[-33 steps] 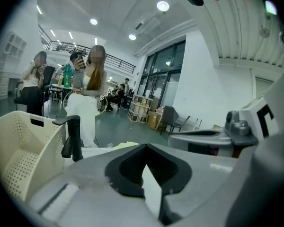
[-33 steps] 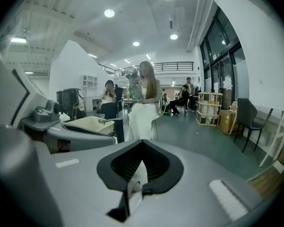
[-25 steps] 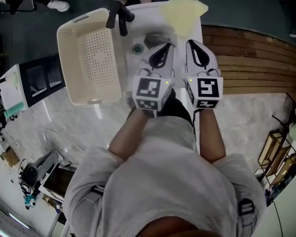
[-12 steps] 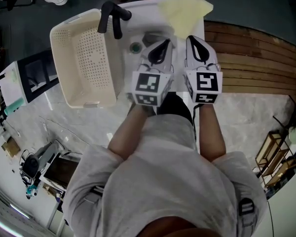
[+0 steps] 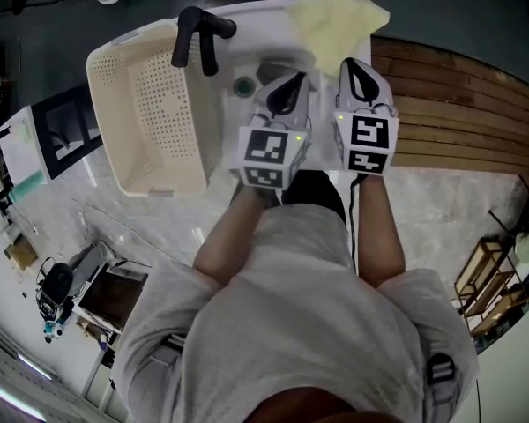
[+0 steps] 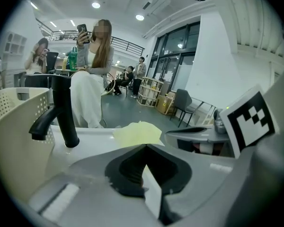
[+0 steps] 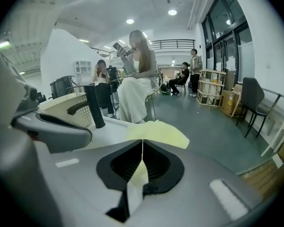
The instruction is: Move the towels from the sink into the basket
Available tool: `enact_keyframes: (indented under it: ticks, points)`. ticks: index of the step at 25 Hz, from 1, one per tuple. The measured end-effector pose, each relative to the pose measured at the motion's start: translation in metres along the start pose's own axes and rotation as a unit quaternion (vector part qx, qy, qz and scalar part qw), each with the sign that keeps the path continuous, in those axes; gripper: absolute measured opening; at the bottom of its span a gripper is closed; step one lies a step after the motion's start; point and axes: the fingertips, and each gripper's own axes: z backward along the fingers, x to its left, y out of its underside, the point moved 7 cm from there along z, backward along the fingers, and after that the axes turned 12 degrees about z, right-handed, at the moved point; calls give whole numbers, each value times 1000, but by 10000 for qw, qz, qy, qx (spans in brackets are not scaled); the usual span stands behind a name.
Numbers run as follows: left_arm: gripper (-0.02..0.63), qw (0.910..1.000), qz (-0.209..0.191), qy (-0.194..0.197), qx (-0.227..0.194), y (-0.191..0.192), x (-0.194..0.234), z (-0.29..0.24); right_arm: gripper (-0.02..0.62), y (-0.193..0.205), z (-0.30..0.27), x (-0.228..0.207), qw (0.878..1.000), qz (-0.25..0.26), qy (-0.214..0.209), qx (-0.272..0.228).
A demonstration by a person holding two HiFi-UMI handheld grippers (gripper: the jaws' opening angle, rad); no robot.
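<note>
A pale yellow towel (image 5: 339, 20) lies over the far right corner of the white sink (image 5: 247, 16); it also shows ahead of the jaws in both gripper views (image 6: 137, 132) (image 7: 158, 132). In the basin, a grey crumpled shape (image 5: 278, 67) is partly hidden by my left gripper (image 5: 286, 91). The cream basket (image 5: 150, 104) stands to the left of the sink, empty. My left gripper hovers over the basin, jaws shut with nothing between them. My right gripper (image 5: 361, 77) hangs beside it over the sink's right rim, also shut and empty.
A black faucet (image 5: 198, 33) stands between basket and basin, near a drain (image 5: 243, 85). Wooden slats (image 5: 450, 104) run along the right. People stand beyond the sink (image 7: 137, 84). Equipment clutters the floor at lower left (image 5: 62, 289).
Both grippers have sunk a little toward the sink and stay side by side. Their jaws remain shut. The towel and basket have not been touched.
</note>
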Motion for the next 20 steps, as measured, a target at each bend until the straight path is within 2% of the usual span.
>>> enact_keyframes:
  ticks: [1,2,12,16,20]
  points:
    - [20,10000,2,-10,21,1,1,-1,39,2,-4,-1,10000,-3,-5,70]
    - [20,10000,4,-21,41,1,2,-2,104,4,-8,-2,9999,-12,-36,141]
    - [20,9998,60,-173,100,5,16,-1,138,26,-45,-2,9963,123,-154,841]
    - [20,9997,76,-215,92,7,13,2,136,39,-51,-2,9929,228,-201,1152]
    - [20,9996,97,-259,92,9,16,5,17,44,-55,0,9917,345,-151,1232]
